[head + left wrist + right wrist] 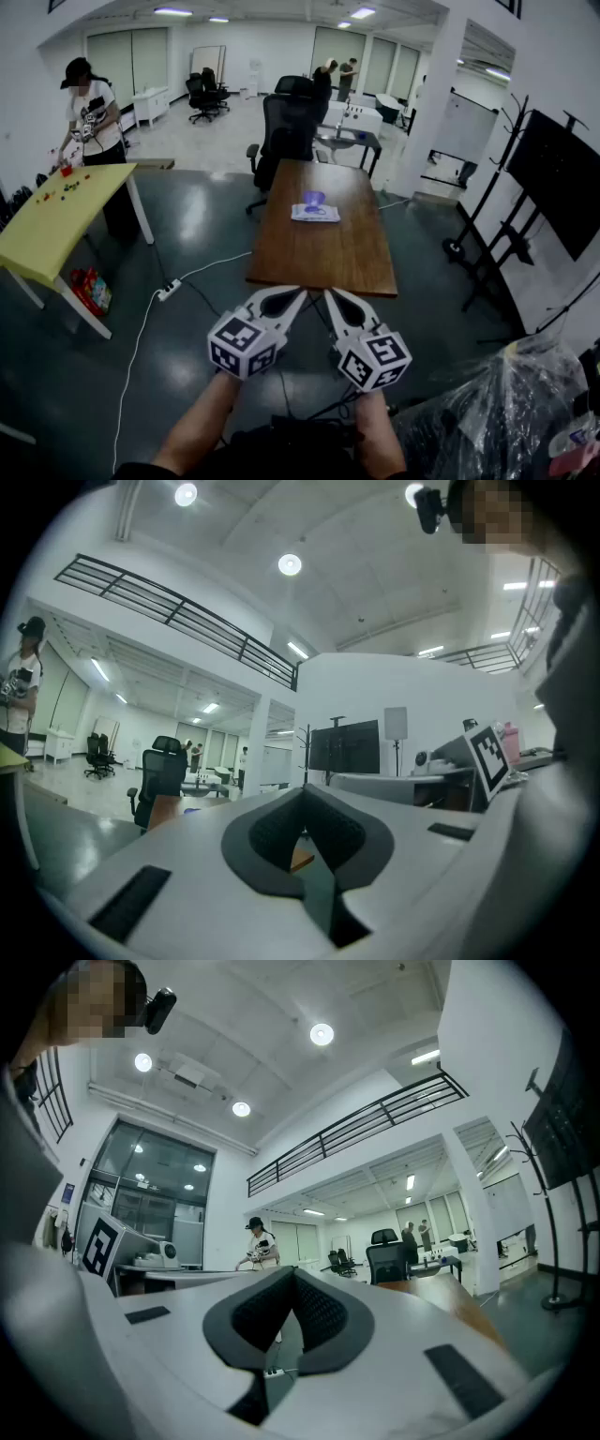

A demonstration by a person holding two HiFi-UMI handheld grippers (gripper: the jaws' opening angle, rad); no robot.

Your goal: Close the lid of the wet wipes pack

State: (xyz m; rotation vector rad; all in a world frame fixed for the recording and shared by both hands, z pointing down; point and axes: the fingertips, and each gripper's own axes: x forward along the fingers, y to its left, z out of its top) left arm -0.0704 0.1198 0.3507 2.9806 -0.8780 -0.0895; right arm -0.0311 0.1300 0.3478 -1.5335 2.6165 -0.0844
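Note:
The wet wipes pack (315, 213) lies on the long wooden table (328, 253), towards its far half; it is white and purple, and its purple lid stands up open. Both grippers hang close to the person's body, short of the table's near edge and far from the pack. My left gripper (296, 293) has its jaws together with nothing between them, and it points up and away from the table in the left gripper view (305, 791). My right gripper (330, 295) is likewise shut and empty (292, 1272).
A black office chair (286, 131) stands at the table's far end. A yellow table (56, 211) with a person (92, 112) beside it is at the left. A power strip (169, 289) and cable lie on the floor. A screen stand (553, 178) and a plastic bag (506, 412) are at the right.

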